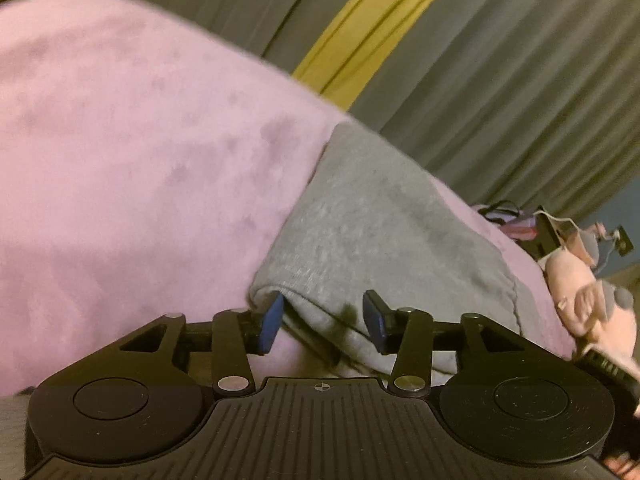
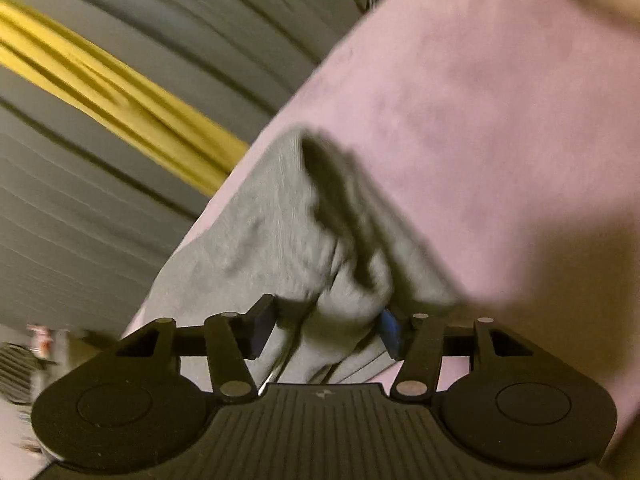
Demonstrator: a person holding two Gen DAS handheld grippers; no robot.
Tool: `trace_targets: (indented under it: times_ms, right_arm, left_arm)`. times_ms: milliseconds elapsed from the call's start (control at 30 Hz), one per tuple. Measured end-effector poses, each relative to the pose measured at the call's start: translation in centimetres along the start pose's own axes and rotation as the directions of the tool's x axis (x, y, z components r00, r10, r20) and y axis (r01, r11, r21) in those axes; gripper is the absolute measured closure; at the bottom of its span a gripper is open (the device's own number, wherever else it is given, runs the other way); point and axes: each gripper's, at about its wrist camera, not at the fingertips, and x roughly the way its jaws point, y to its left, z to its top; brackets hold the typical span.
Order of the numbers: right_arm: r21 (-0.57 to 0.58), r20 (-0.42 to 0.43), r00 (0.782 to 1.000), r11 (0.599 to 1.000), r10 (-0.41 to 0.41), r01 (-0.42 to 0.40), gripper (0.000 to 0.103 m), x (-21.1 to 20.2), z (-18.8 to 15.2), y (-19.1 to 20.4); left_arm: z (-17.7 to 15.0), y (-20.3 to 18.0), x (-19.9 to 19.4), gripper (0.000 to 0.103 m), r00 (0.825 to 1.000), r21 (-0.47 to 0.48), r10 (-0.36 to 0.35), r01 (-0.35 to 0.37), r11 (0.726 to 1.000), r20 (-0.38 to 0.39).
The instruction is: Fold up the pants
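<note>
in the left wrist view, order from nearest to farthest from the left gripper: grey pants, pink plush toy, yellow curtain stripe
1. grey pants: right at the left gripper, an edge between its open fingers.
2. pink plush toy: off to the right, at the edge of the pink blanket.
3. yellow curtain stripe: far back, upper middle, beyond the blanket.

Gray pants (image 2: 280, 240) smeared by motion blur in the right wrist view | their near end hidden behind gripper bodies | pink plush toy (image 1: 592, 304) cut off at right edge | small clutter (image 1: 560, 228) beyond it unreadable
</note>
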Motion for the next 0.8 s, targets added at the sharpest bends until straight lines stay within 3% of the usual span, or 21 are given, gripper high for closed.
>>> trace_targets:
  times_ms: [133,233,333,400,433,500,533,567,633,733,800]
  right_arm:
    - [-0.121,0.177,0.982,0.988,-0.072,0.094,0.046,-3.0,-0.2,1.4]
    - [-0.311,0.226,0.974,0.947,-0.005,0.077,0.051,-3.0,-1.6,4.0]
    - [-0.501,0.166,0.986,0.864,0.029,0.059,0.051,0.0,-3.1,6.3]
    - [-0.58,0.165,0.986,0.807,-0.017,0.111,0.051,1.3,-4.6,6.9]
    - [-0.626,0.19,0.981,0.764,-0.047,0.158,0.051,1.6,-5.3,7.0]
    - [-0.696,0.256,0.96,0.668,-0.113,0.264,0.052,2.6,-6.2,7.5]
    - [-0.722,0.265,0.955,0.628,-0.136,0.29,0.052,3.0,-6.5,7.6]
    - [-0.734,0.268,0.954,0.612,-0.137,0.294,0.051,2.9,-6.9,7.5]
    - [-0.717,0.316,0.933,0.601,-0.171,0.353,0.042,2.9,-7.0,7.6]
    - [-0.638,0.283,0.948,0.709,-0.146,0.3,0.038,2.8,-5.3,6.3]
    - [-0.615,0.273,0.948,0.728,-0.162,0.302,0.03,3.4,-4.7,6.0]
  left_arm:
    - [-0.1,-1.8,-1.8,0.039,0.991,0.127,0.008,-0.025,0.992,0.131]
    - [0.4,-3.3,0.1,0.037,0.993,0.213,0.023,-0.047,0.976,0.112]
    - [0.6,-4.1,2.8,0.038,0.995,0.271,0.066,-0.083,0.959,0.072]
    - [0.5,-4.1,4.2,0.038,0.991,0.309,0.118,-0.133,0.942,0.067]
    - [0.4,-3.9,4.8,0.038,0.984,0.328,0.162,-0.176,0.928,0.071]
    - [0.4,-3.0,6.0,0.037,0.951,0.312,0.304,-0.307,0.899,0.058]
    - [0.8,-2.2,6.0,0.037,0.948,0.255,0.317,-0.317,0.914,0.042]
    - [1.0,-1.7,5.6,0.038,0.953,0.212,0.3,-0.303,0.929,0.047]
    - [1.6,-1.8,4.8,0.041,0.953,0.206,0.291,-0.302,0.931,0.085]
    - [2.2,-3.7,4.4,0.039,0.955,0.318,0.243,-0.286,0.904,0.169]
    - [3.0,-5.3,4.9,0.039,0.961,0.398,0.201,-0.263,0.879,0.192]
